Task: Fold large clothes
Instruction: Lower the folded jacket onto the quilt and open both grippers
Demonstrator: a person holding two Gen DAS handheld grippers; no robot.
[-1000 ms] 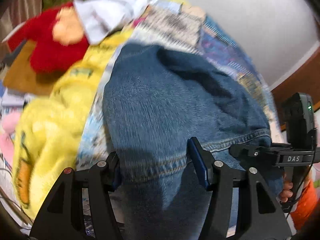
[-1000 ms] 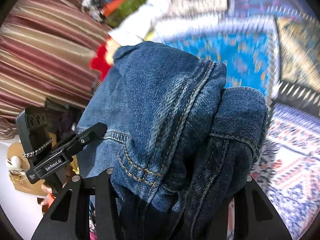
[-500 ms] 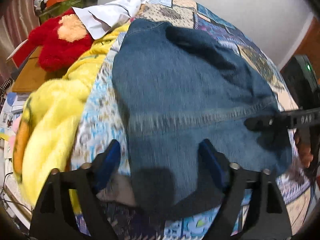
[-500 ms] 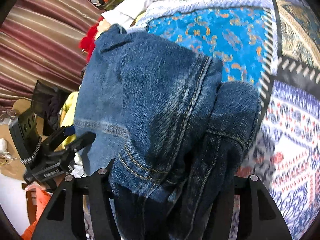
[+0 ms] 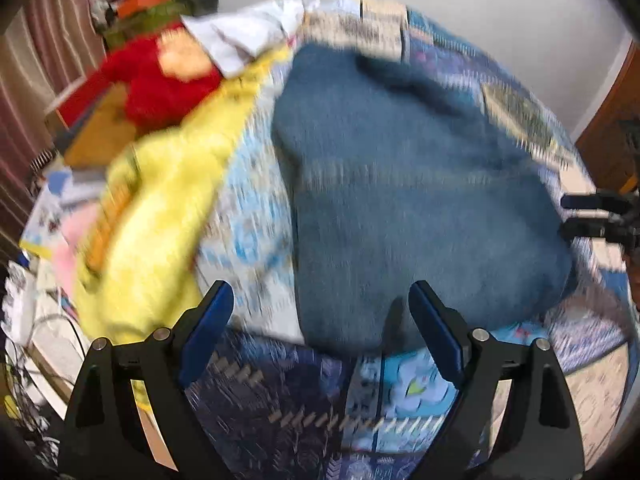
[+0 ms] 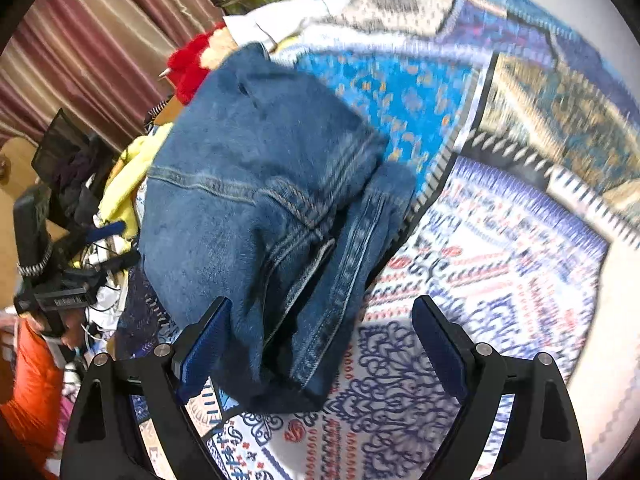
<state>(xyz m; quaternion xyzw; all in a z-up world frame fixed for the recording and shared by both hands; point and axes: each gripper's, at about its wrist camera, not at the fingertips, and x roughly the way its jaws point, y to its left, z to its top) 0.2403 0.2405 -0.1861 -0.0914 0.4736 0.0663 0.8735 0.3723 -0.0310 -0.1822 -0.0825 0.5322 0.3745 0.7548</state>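
- Soft, even daylight fills both wrist views; no hard glare anywhere, and the pale wall (image 5: 500,8) at the top of the left view reads bright but not blown out.
- Motion blur smears the left view: the denim garment (image 5: 420,200) loses its weave, and the yellow blanket (image 5: 168,200) and patterned bedspread (image 5: 256,216) streak.
- The left gripper (image 5: 320,332) stays sharp, casting a dim shadow on the denim's near edge.
- The right view is crisper: seams on the denim show, though the bedspread's far right patches blur.
- The right gripper (image 6: 322,340) frames the bottom in clear focus.
- Fisheye bending curves the striped curtain (image 6: 92,52); black vignette rims every corner.
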